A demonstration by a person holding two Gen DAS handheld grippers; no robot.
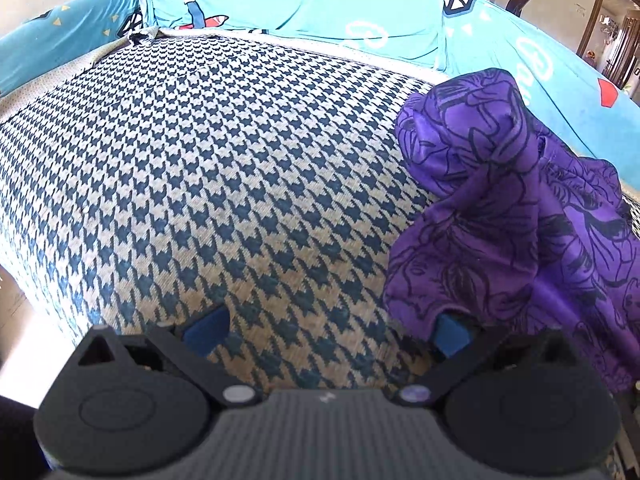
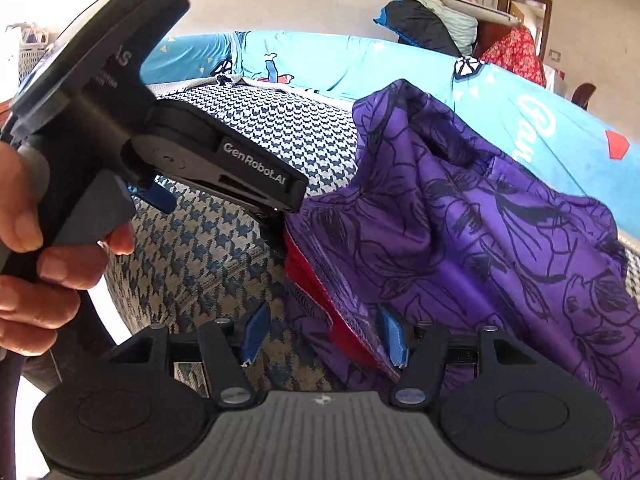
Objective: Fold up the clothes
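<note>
Left wrist view: left tool (image 1: 326, 330) low centre of frame, fingers spread wide apart, nothing between them. Its right blue pad (image 1: 452, 334) sits at the lower edge of the purple garment (image 1: 512, 208); actual contact can't be told. Garment is bunched up at the right of the frame, floral line print, lying on the houndstooth cushion (image 1: 208, 168). Blue printed cover (image 1: 304, 4) runs along the top behind the cushion.

Right wrist view: right tool (image 2: 322, 338) bottom centre, fingers apart. The garment's (image 2: 472, 216) lower corner, with a red lining (image 2: 320, 300) showing, hangs between the two pads; the right pad (image 2: 394, 340) is touching or just beside the cloth, the left one is clear of it. Not clamped. Left tool (image 2: 256, 184) enters from upper left, held by a hand (image 2: 36, 248), its tip at the garment's left edge. Garment fills the right half of the frame, draped over the cushion (image 2: 200, 256).
</note>
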